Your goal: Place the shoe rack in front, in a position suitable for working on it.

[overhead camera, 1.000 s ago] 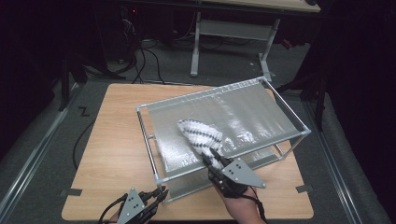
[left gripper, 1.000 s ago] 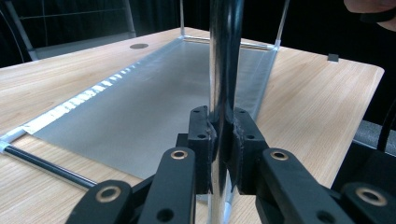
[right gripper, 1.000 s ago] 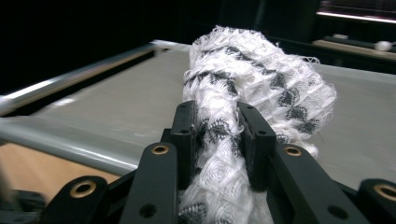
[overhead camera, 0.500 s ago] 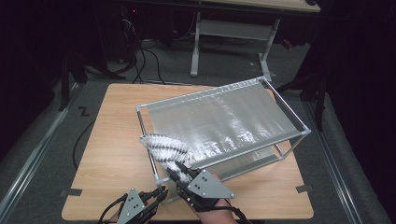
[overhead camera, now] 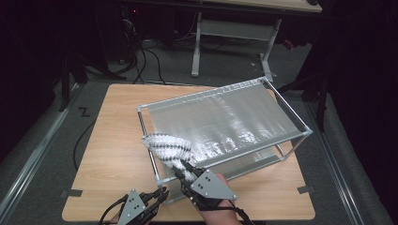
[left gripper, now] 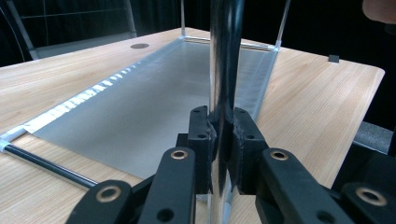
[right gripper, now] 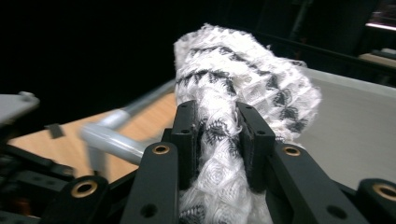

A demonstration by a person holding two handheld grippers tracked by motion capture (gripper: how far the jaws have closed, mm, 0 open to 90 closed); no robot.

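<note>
right gripper [overhead camera: 180, 168] pinches a black-and-white cloth [overhead camera: 167, 146] at the rack's [overhead camera: 281, 101] seven-o'clock corner; left gripper [overhead camera: 162, 193], at six o'clock, clamps its upright post [left gripper: 225, 56].

Black-and-white patterned cloth [overhead camera: 168, 149], seemingly checkered

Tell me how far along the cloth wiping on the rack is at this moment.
Done: both grips are set. The left gripper is shut on a rack post, steadying the rack. In hand: the right gripper is shut on the black-and-white cloth, which sits at the near left corner of the silver top sheet. How much sheet is already wiped cannot be told, so what is left is unclear.
</note>
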